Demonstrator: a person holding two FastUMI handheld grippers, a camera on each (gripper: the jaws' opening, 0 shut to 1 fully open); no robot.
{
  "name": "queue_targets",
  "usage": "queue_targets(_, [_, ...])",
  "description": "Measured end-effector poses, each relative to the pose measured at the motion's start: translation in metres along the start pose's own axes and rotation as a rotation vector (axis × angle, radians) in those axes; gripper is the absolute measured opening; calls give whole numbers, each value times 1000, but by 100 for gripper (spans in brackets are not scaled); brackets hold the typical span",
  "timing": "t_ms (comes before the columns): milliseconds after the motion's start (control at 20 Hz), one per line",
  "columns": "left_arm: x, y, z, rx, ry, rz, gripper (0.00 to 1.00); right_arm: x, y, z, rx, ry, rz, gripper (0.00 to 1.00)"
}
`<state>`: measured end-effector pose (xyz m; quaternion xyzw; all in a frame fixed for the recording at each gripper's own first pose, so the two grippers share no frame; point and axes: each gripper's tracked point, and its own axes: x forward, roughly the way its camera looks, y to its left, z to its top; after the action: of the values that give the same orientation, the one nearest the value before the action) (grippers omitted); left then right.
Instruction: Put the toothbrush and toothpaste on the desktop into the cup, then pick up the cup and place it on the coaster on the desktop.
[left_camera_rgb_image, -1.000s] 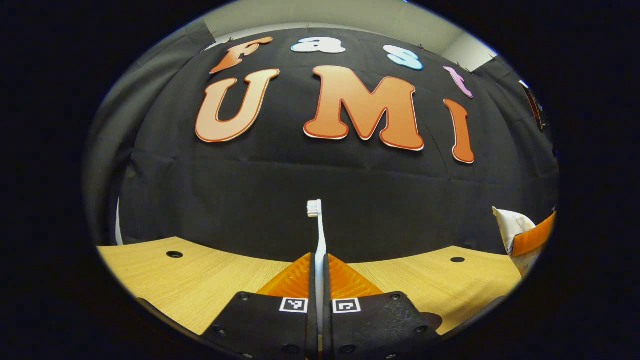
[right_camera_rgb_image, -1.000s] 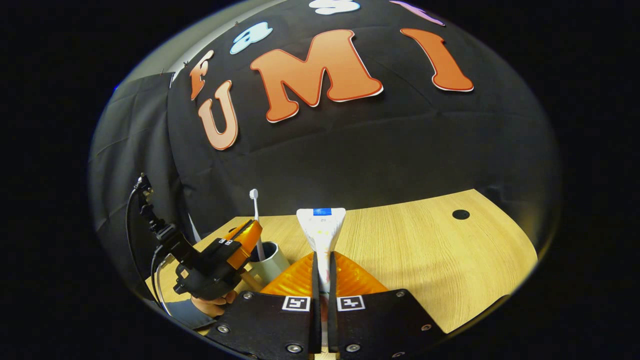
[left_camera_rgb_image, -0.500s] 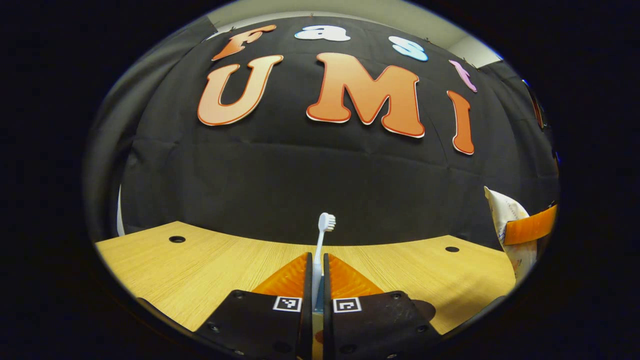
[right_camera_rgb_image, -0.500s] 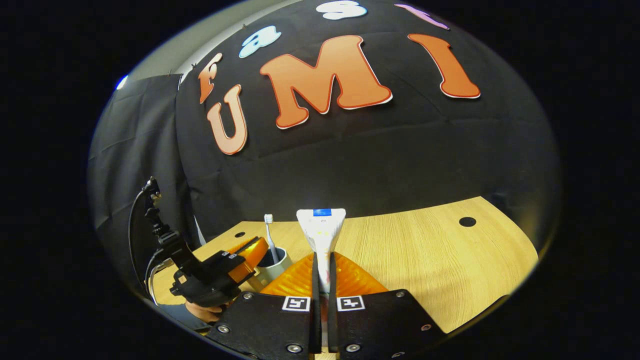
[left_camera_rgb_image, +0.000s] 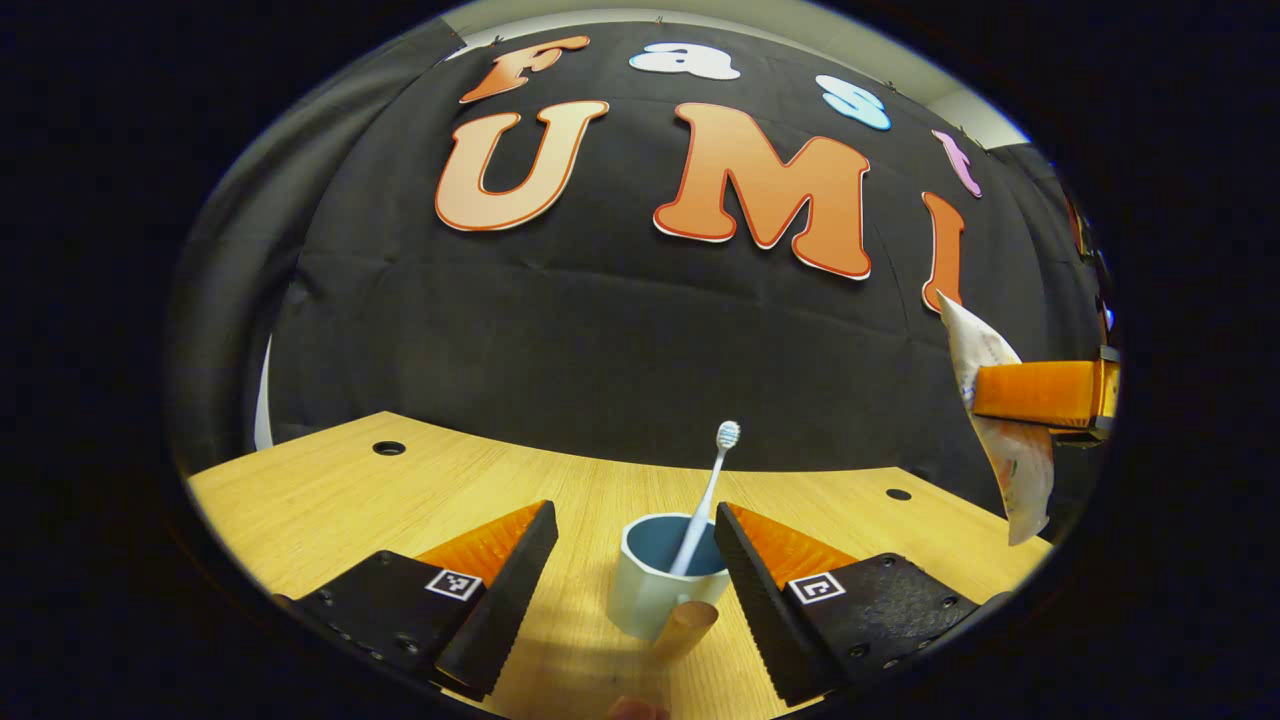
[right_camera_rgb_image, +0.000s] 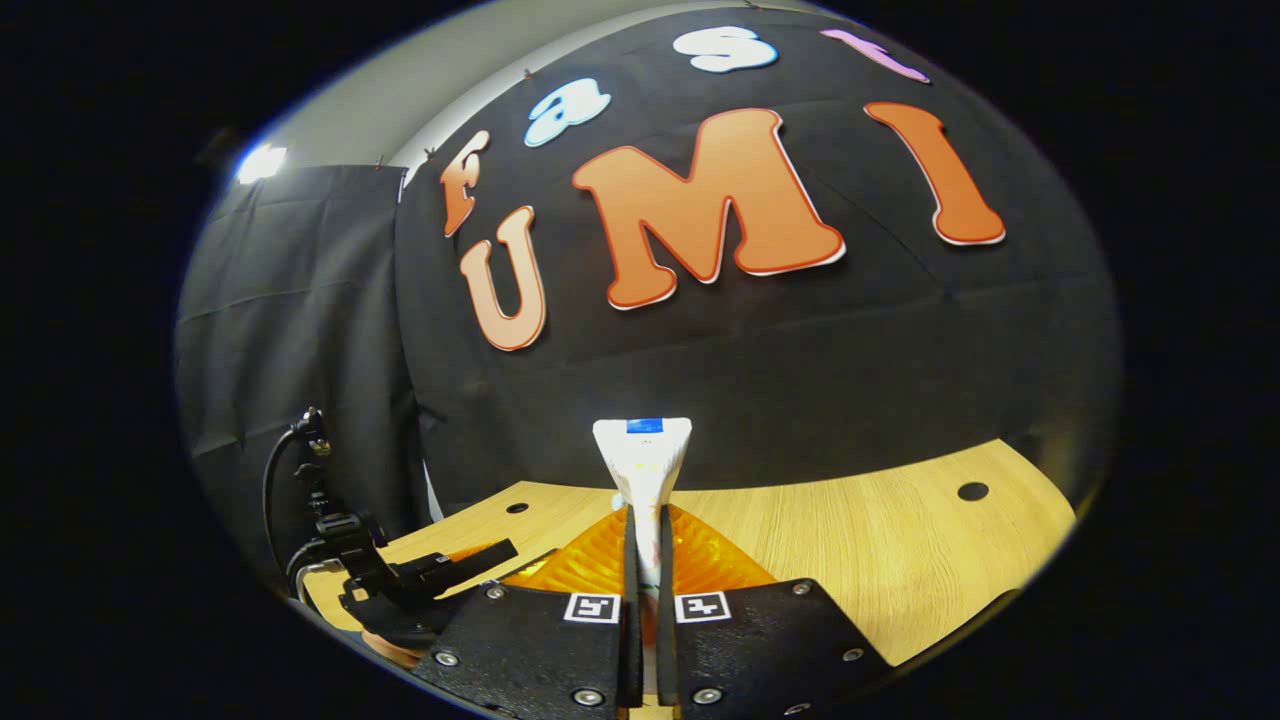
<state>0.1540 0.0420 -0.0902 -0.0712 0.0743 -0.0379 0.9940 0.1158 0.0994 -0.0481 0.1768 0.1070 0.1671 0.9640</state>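
In the left gripper view a white toothbrush stands tilted in a pale cup with a blue inside, head up. My left gripper is open, one orange finger on each side of the cup, touching neither cup nor brush. At that view's right edge the white toothpaste tube hangs in the right gripper's orange fingers. In the right gripper view my right gripper is shut on the toothpaste tube, whose flat end points up. The left gripper shows at lower left there.
The wooden desktop has small round holes at far left and far right. A brown object sits just in front of the cup. A hand holds the left gripper. Bare desktop lies to the right.
My left gripper opened and let go of the toothbrush, which now stands in the cup. The right gripper rose with the toothpaste still in it.
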Motion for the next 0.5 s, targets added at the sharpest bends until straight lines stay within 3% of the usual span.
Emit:
queue_targets(200, [-22, 19, 7, 53, 35, 39, 98, 20, 31, 10, -4, -49, 47, 7])
queue_targets(500, [-60, 50, 11, 95, 74, 70, 98, 62, 62, -4, 26, -37, 80, 7])
